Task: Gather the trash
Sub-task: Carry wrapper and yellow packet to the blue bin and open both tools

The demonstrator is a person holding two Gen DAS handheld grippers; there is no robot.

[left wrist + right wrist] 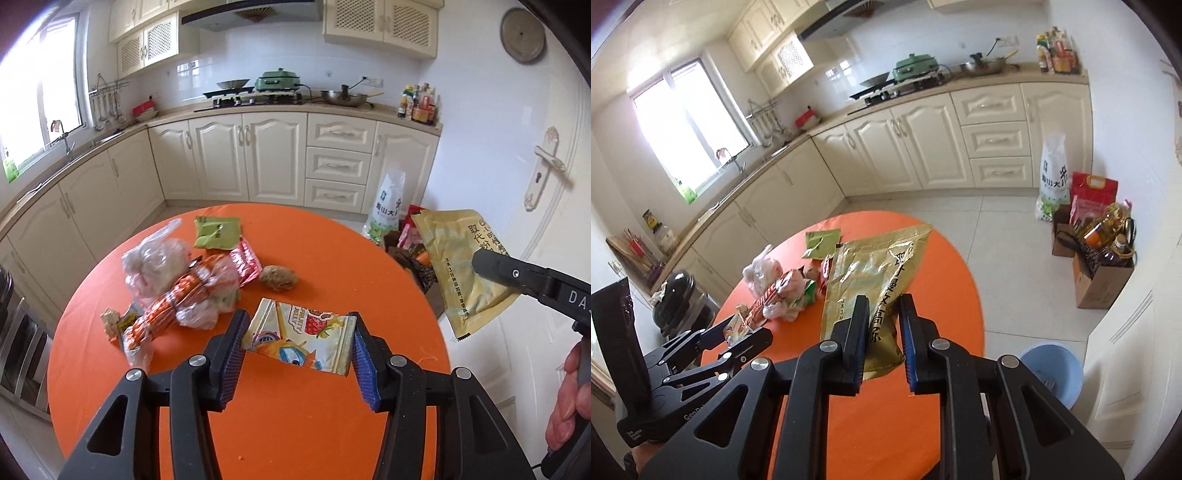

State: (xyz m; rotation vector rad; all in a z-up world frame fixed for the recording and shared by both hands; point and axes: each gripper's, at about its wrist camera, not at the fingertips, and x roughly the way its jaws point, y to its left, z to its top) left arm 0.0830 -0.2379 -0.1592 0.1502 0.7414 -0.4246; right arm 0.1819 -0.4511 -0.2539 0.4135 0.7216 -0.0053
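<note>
Our left tongs [299, 347] clamp a strawberry wrapper [301, 339]; right tongs [882, 343] pinch a gold packet [871, 273] above the orange worktop [295, 413].

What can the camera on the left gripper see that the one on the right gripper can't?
Only the left view shows the door handle and the strawberry wrapper face-on in the left gripper. Only the right view shows the blue bucket and oil bottles. Both show the orange table, the gold packet in the right gripper, and the leftover trash.
</note>
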